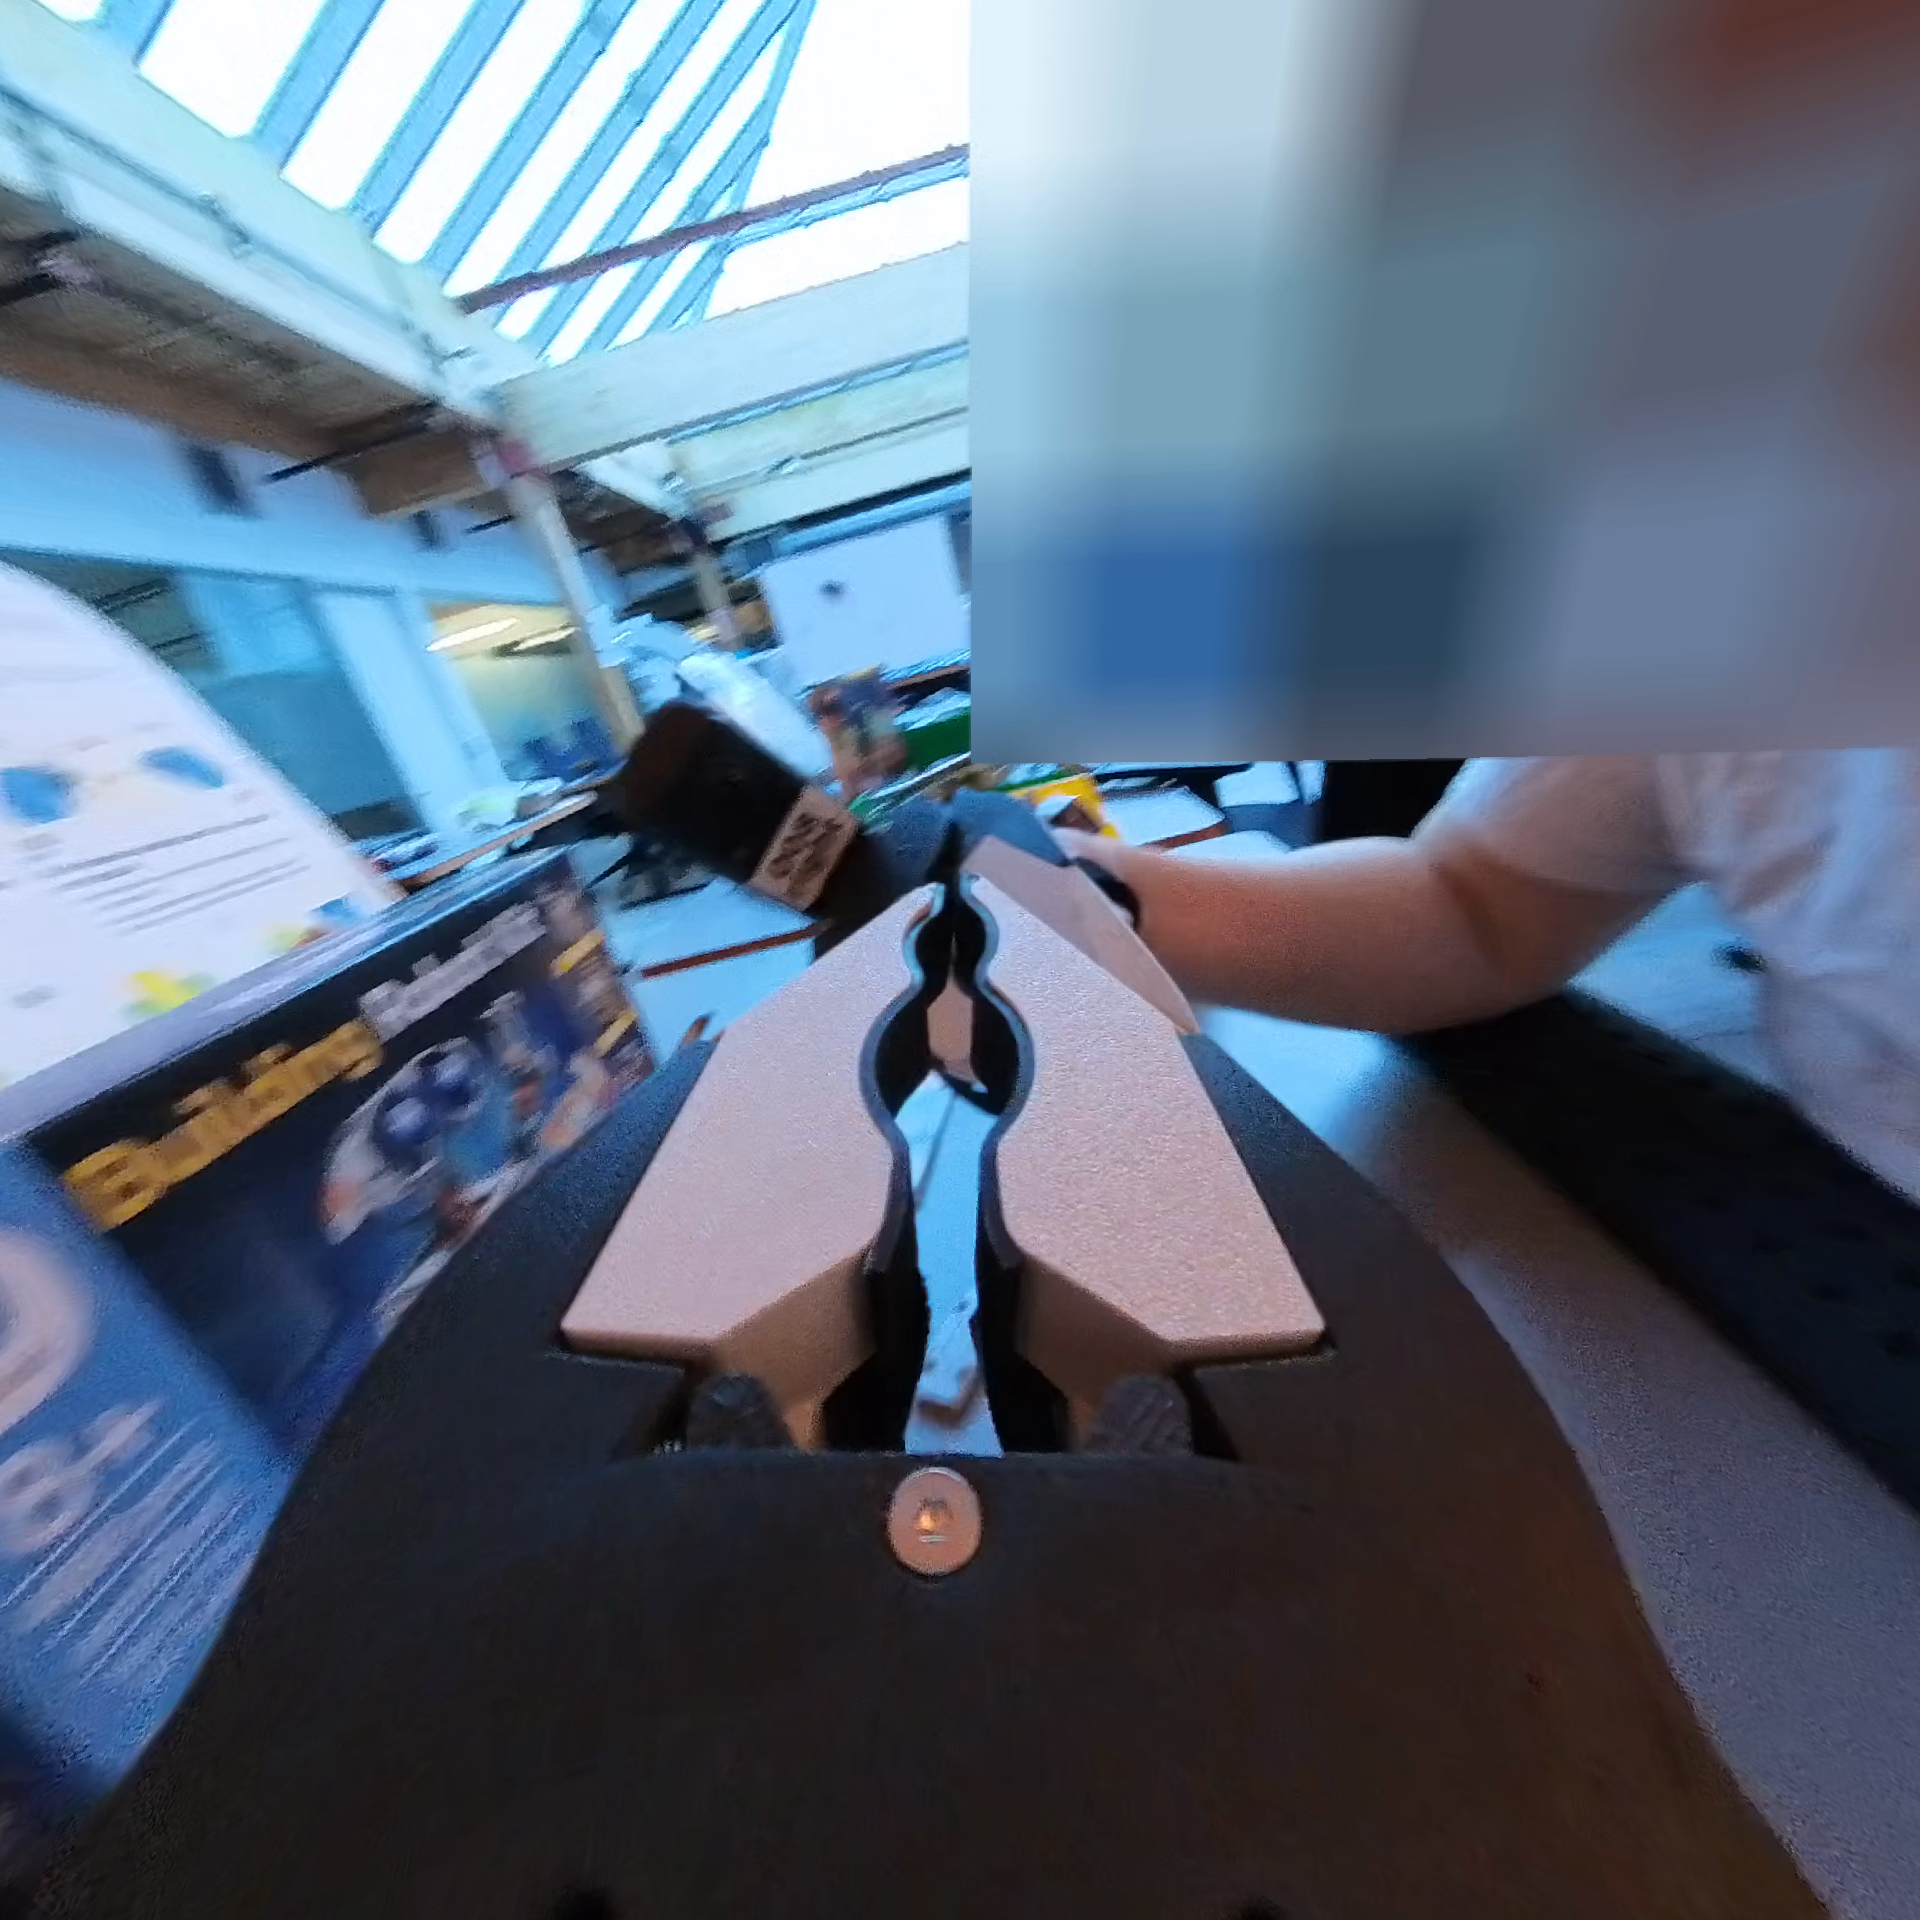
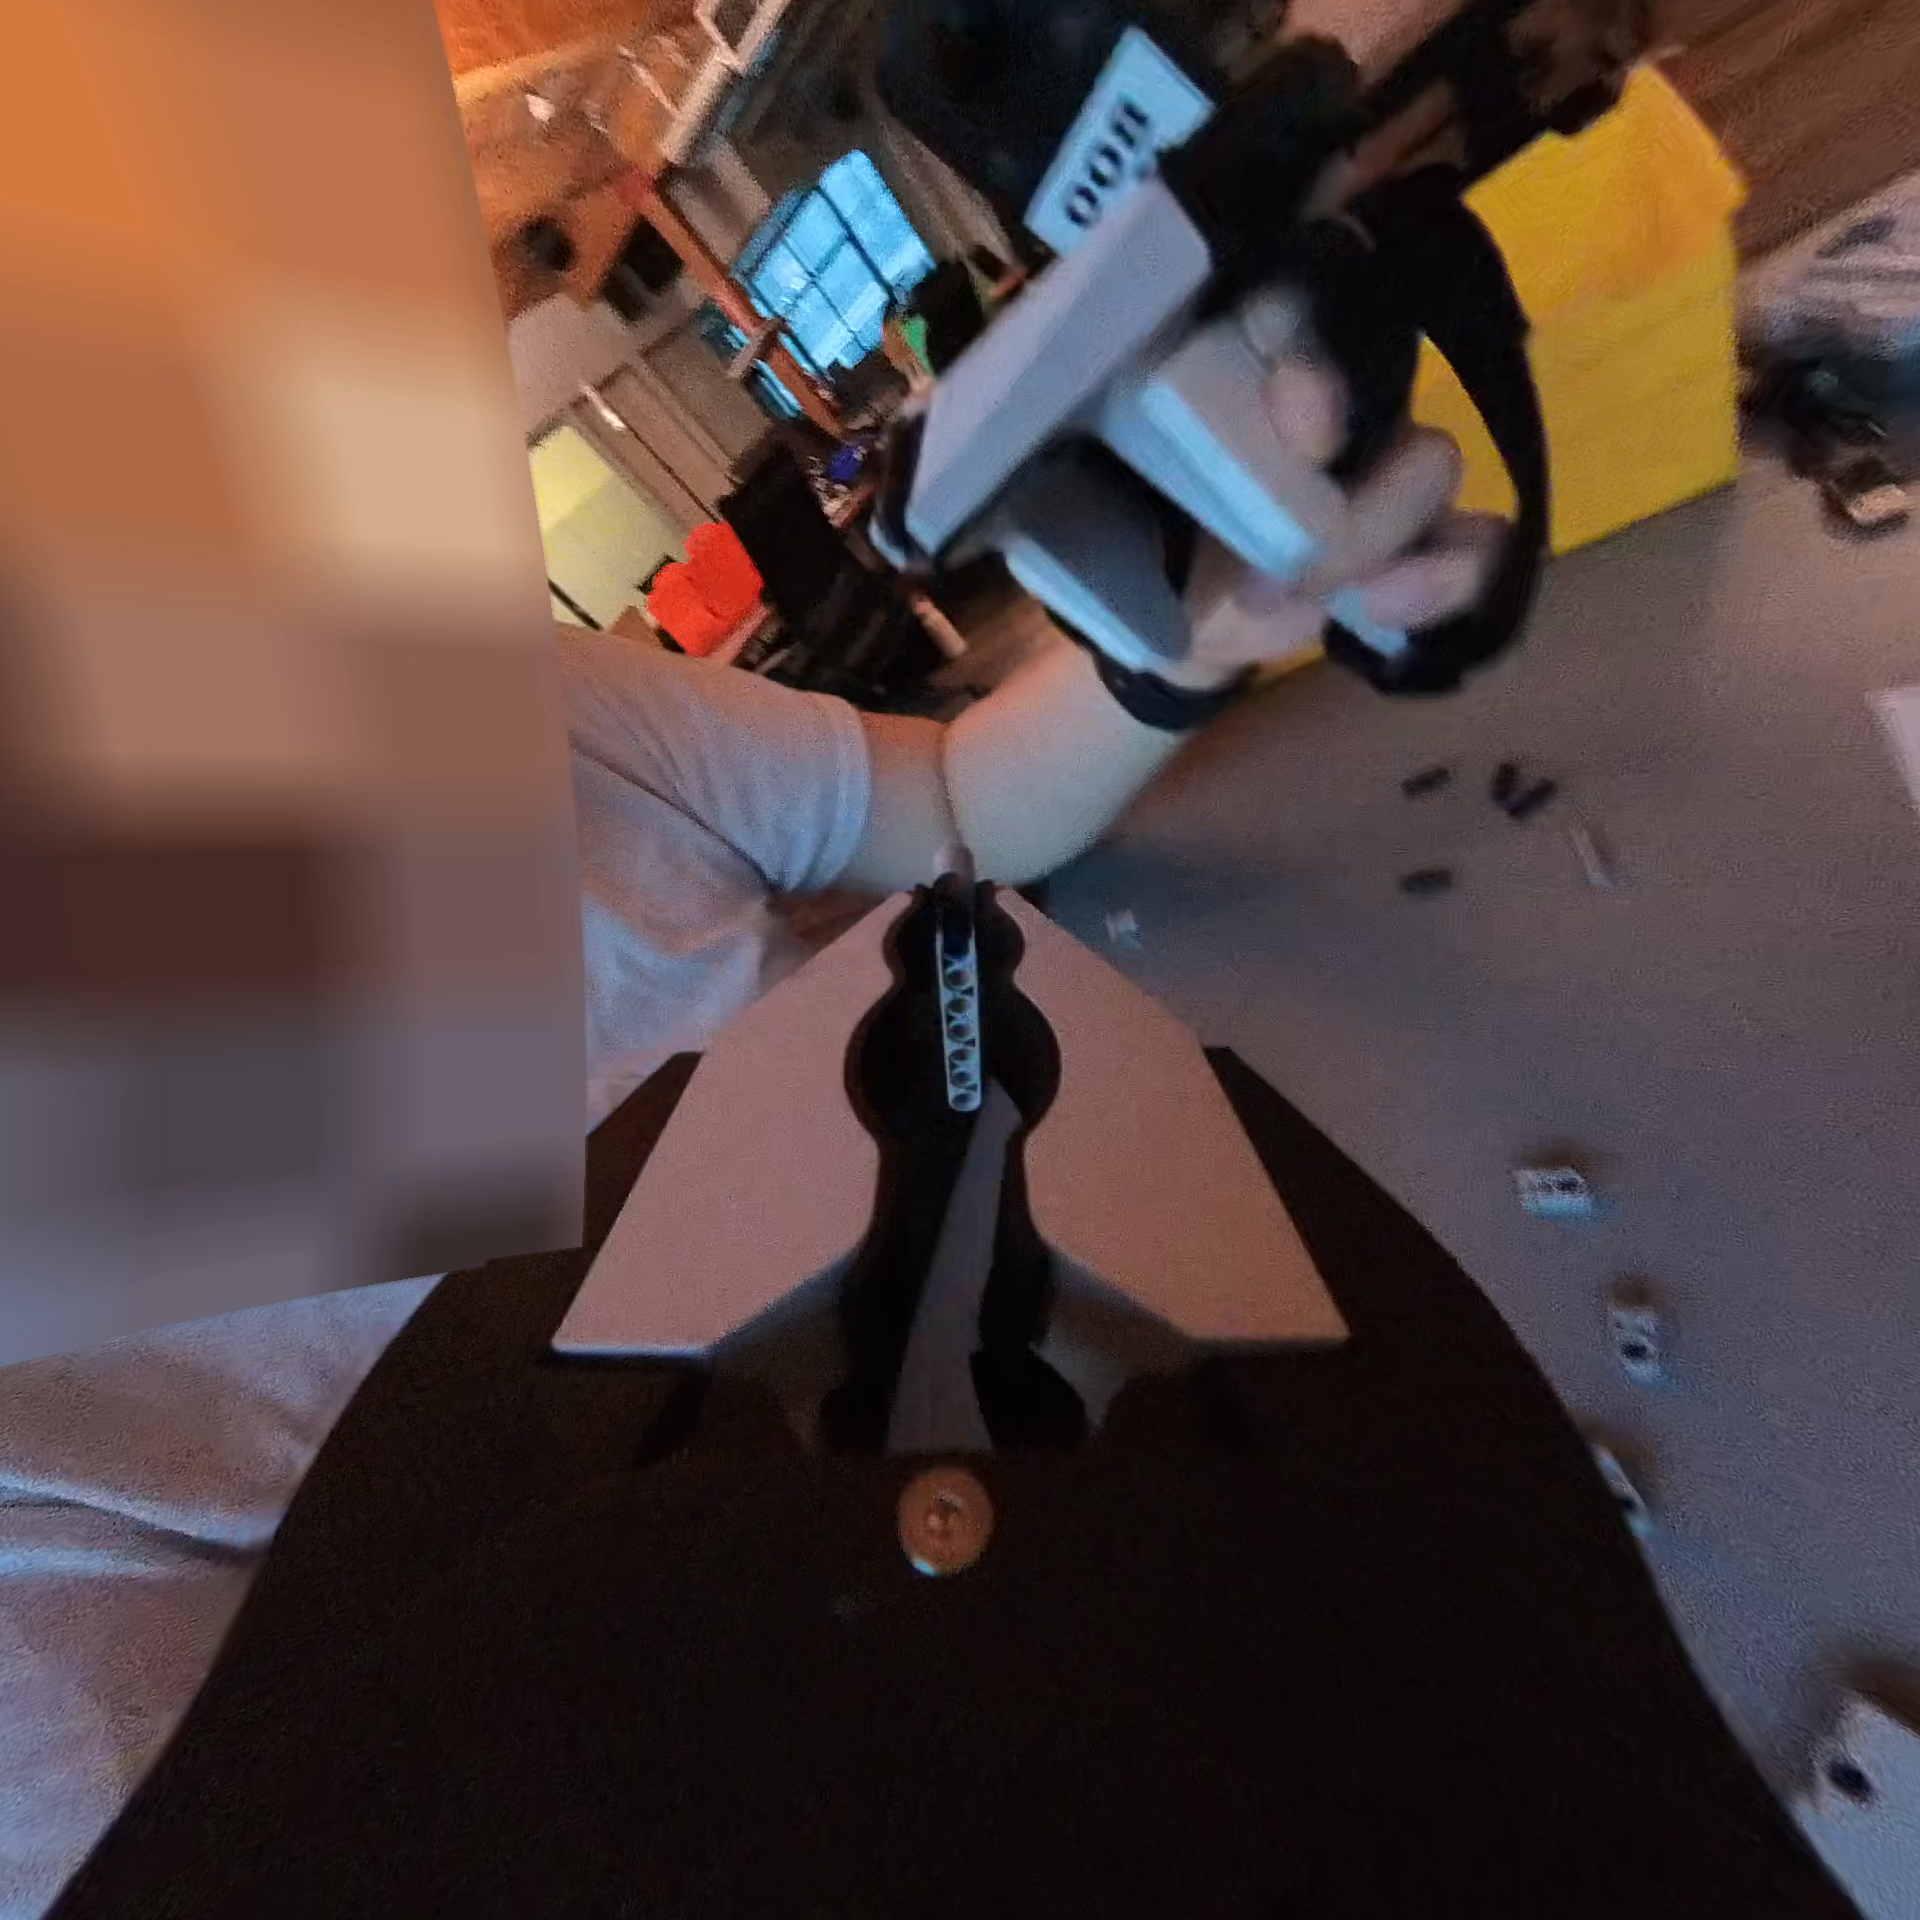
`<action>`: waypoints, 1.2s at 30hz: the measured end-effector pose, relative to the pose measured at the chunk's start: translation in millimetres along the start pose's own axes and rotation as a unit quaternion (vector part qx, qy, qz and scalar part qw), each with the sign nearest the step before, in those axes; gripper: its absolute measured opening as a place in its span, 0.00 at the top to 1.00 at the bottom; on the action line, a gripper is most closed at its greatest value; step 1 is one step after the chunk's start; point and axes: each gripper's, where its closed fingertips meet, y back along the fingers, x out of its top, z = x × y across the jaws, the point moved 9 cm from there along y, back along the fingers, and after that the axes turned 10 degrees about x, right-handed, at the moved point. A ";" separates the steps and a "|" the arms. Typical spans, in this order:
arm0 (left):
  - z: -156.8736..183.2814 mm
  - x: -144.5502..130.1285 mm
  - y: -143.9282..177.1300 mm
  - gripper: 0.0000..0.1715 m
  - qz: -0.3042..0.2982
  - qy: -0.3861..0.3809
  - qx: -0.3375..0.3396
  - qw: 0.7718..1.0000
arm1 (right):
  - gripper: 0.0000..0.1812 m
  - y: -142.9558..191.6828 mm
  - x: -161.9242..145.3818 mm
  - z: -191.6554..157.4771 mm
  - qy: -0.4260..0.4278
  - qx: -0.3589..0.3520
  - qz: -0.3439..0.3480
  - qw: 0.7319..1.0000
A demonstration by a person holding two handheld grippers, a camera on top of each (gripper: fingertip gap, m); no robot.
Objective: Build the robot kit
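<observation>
My right gripper [image 2: 951, 888] is shut on a thin white beam with a row of holes [image 2: 958, 1023], held lengthwise between the jaws in mid-air. A small pale stub [image 2: 951, 860] sticks out past the tips. My left gripper [image 1: 954, 899] is shut, with nothing visible between its tips. Its tips sit right against the right gripper's tan fingers [image 1: 1060, 894], whose black body [image 1: 727, 805] angles up to the left. In the right wrist view the left gripper's grey fingers [image 2: 1039, 405] show blurred above, held by a hand [image 2: 1382, 520].
A person's forearm [image 1: 1299, 920] reaches in from the right. A dark blue printed box [image 1: 343, 1070] stands at the left, and a black perforated board [image 1: 1714, 1195] lies at the right. Small black pieces [image 2: 1475, 800] and white pieces [image 2: 1553, 1195] lie on the grey table. A yellow bin [image 2: 1621, 312] stands behind.
</observation>
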 end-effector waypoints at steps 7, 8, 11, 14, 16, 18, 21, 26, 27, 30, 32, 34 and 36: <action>-22.3 18.9 35.1 0.89 -0.139 0.019 0.090 0.986 | 0.97 36.6 -35.3 47.0 -0.123 -0.172 -0.099 0.972; -21.2 18.2 38.1 0.84 -0.178 0.036 0.089 0.979 | 0.97 38.2 -44.1 54.2 -0.141 -0.201 -0.141 0.959; -15.8 2.7 41.3 0.79 -0.306 0.066 0.077 0.947 | 0.96 35.6 -59.1 67.3 -0.179 -0.208 -0.187 0.943; -10.3 -21.5 34.2 0.82 -0.380 0.064 0.053 0.921 | 0.96 33.7 -63.2 68.9 -0.190 -0.208 -0.206 0.937; 0.2 -37.9 26.2 0.83 -0.423 0.083 0.002 0.902 | 0.96 34.3 -65.3 64.7 -0.194 -0.205 -0.224 0.933; 10.2 -51.7 17.1 0.83 -0.458 0.080 -0.034 0.885 | 0.96 35.5 -69.2 60.3 -0.200 -0.200 -0.249 0.926; 26.2 -65.1 -1.8 0.83 -0.465 0.072 -0.075 0.879 | 0.96 39.4 -70.3 57.9 -0.202 -0.202 -0.249 0.925; 48.7 -92.6 -33.4 0.82 -0.485 0.091 -0.108 0.863 | 0.96 55.1 -63.9 44.4 -0.191 -0.212 -0.237 0.929; 52.7 -99.3 -39.3 0.82 -0.492 0.093 -0.109 0.859 | 0.96 60.5 -62.6 39.1 -0.187 -0.218 -0.235 0.929; 65.5 -119.6 -57.0 0.82 -0.504 0.086 -0.105 0.853 | 0.96 77.1 -68.5 28.3 -0.201 -0.244 -0.248 0.916; 69.5 -128.2 -68.0 0.84 -0.502 0.099 -0.080 0.855 | 0.96 84.5 -73.6 28.1 -0.217 -0.264 -0.255 0.905; 74.1 -129.1 -76.6 0.84 -0.497 0.123 -0.071 0.856 | 0.96 85.8 -76.1 30.0 -0.223 -0.267 -0.260 0.901; 77.8 -130.1 -79.9 0.83 -0.517 0.106 -0.055 0.847 | 0.96 85.0 -76.2 31.9 -0.224 -0.270 -0.265 0.898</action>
